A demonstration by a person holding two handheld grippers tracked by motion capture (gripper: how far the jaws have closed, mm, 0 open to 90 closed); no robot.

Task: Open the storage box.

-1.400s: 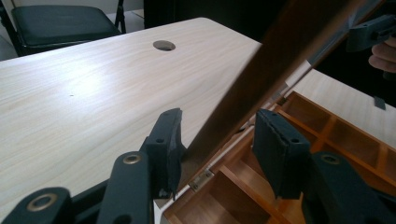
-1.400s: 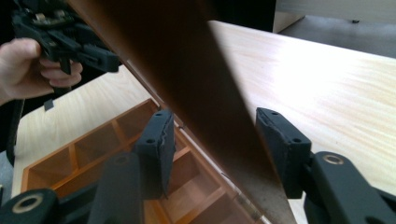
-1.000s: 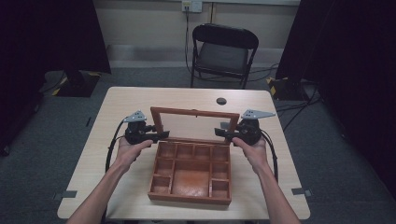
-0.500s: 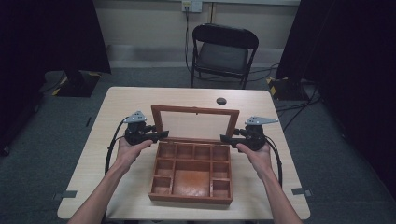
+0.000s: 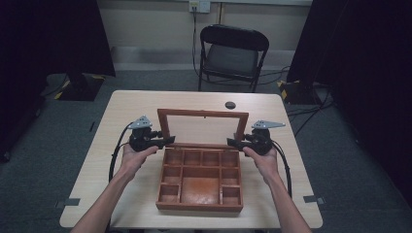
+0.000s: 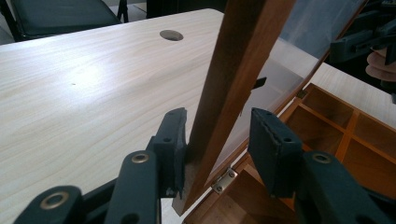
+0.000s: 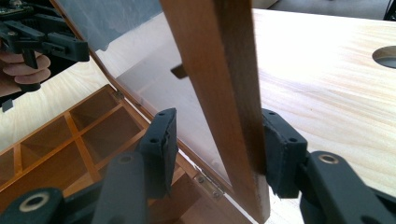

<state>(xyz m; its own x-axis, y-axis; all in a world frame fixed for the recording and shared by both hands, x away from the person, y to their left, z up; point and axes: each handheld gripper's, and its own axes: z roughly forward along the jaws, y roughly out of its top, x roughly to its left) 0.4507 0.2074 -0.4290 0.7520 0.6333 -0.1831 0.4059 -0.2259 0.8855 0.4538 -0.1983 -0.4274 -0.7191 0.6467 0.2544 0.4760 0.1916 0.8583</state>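
Observation:
A brown wooden box [image 5: 199, 206] with several compartments lies open on the table. Its glass-paned lid [image 5: 201, 113] stands up, leaning back on its hinges. My left gripper [image 5: 167, 141] straddles the lid's left rail [image 6: 238, 60]. One pad touches the wood and the other stands off, so the left gripper [image 6: 219, 140] is open; its jaws have just been closing. My right gripper [image 5: 232, 142] straddles the right rail [image 7: 210, 60] low down near the hinge. There too one pad rests on the wood and the other is apart. The right gripper [image 7: 218, 140] is open, its jaws just closing.
The light wooden table [image 5: 121, 111] has a round cable hole [image 5: 230, 105] behind the lid. A black folding chair [image 5: 233, 53] stands past the far edge. Cables trail from both grippers toward the table's sides.
My right gripper has sunk a little along the lid's right rail. The left gripper has stayed put, and the lid stands much as before.

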